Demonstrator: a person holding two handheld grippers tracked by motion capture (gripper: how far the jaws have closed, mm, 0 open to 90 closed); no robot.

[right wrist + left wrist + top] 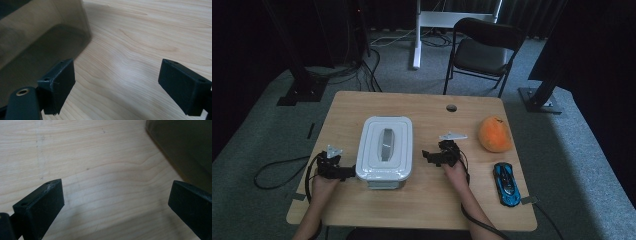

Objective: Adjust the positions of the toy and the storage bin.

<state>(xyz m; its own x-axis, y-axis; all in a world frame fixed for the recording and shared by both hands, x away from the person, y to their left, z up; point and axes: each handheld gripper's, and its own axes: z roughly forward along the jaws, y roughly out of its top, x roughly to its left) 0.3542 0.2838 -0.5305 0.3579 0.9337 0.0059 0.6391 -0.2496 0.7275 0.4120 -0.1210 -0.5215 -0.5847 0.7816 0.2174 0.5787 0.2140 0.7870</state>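
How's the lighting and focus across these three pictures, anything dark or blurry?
High view: dim overall, surroundings nearly black, yet the white box and table read clearly. Left gripper view: bright wood, the box wall dark and soft. Right gripper view: bright grain, a pale sheen between the fingers, box wall shadowed.

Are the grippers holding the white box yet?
No. Both the left gripper and the right gripper are open with only table between their jaws, one at each side of the box.

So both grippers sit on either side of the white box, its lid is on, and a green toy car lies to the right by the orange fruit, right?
Not quite: the toy car is blue, not green, as the high view shows. The rest holds.
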